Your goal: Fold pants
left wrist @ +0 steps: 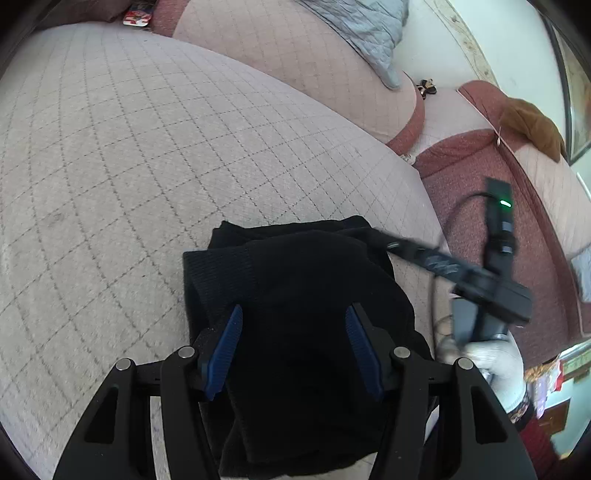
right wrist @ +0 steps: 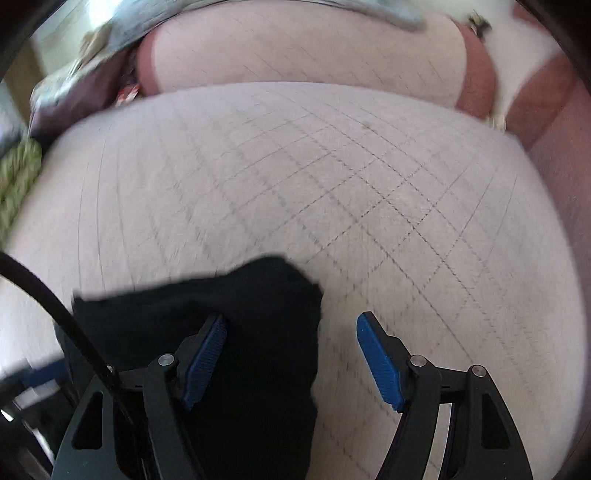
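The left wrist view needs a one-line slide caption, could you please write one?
Open left tongs above folded black pants on a quilted sofa cushion, right tongs alongside.

Quilted pinkish sofa seat point(left wrist: 147, 147), maroon armrest point(left wrist: 480, 177), white wall point(left wrist: 517, 48)

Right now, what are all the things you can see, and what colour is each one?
pants: one, black, folded in a heap on the seat cushion, near its front edge
seat cushion: one, pale grey-pink with a diamond grid, under the pants
back cushion: one, pink quilted, behind the seat
blanket: one, light blue-grey, draped over the back cushion
brown cloth: one, brown, on the sofa arm at right
small packet: one, red and white, far corner behind the seat
left gripper: one, black with blue fingers, open over the pants
right gripper: one, black with blue fingers, open at the pants' edge
gloved hand: one, white, holding the right gripper
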`<state>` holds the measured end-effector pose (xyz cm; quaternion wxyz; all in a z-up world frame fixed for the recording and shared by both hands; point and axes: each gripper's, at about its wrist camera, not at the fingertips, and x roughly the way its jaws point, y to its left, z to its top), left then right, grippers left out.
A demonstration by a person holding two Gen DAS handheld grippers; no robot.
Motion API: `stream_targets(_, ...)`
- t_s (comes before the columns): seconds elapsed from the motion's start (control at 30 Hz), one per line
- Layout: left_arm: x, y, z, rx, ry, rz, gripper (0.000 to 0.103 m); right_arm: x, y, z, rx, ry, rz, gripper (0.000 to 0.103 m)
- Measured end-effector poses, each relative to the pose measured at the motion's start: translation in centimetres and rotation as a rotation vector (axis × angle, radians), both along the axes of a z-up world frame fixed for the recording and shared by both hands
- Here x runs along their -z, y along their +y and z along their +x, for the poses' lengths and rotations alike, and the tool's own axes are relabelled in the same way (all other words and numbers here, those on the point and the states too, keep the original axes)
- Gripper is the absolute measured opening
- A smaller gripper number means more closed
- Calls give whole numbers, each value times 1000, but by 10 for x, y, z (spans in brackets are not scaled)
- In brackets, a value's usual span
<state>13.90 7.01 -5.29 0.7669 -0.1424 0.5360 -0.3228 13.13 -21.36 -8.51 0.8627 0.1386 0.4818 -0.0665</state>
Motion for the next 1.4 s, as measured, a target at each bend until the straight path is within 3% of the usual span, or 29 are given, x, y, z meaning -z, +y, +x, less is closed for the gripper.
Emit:
stream_targets(0.1, -12, 8, -9, -20, 2, 22, 57, -22, -20, -38, 47, -91, 54, 78)
stream_targets(0.17, -24, 11, -24, -39, -36, 79, 57, -30, -28, -70, 54, -123, 84, 78)
stream_targets(0.23, -37, 15, -46, -56, -70, 88, 58, -35, -31, -111, 62, -158, 86, 78)
stream_targets(0.37, -58, 19, -87, -83, -125, 73, 59, -39, -15, -172, 79, -222, -11, 79)
stream_targets(0.47, -68, 12, -104, -96, -146, 90, 59, -48, 2, -213, 129, -332, -115, 82)
stream_targets(0.53, -76, 8, -114, -94, -171, 109, 59, -57, 6, -234, 191, -419, -182, 101)
stream_targets(0.6, -88, -2, -125, -101, -219, 142, 59, -65, 1, -246, 232, -499, -220, 103)
stream_targets(0.8, -106, -19, -148, -103, -306, 201, 62, -69, -33, -229, 219, -465, -158, 103)
stream_targets(0.87, -104, -23, -150, -105, -299, 215, 63, -59, -40, -217, 209, -432, -159, 103)
stream_targets(0.97, -94, -25, -148, -118, -262, 237, 63, -37, -49, -206, 206, -341, -78, 99)
stream_targets(1.03, -90, -23, -144, -131, -231, 249, 63, -37, -52, -206, 186, -356, -17, 88)
stream_targets(1.13, -89, -21, -139, -159, -212, 257, 63, -37, -56, -209, 188, -371, 19, 89)
stream_targets(1.4, -78, -12, -125, -205, -166, 268, 63, 0, -69, -196, 178, -264, 341, 89)
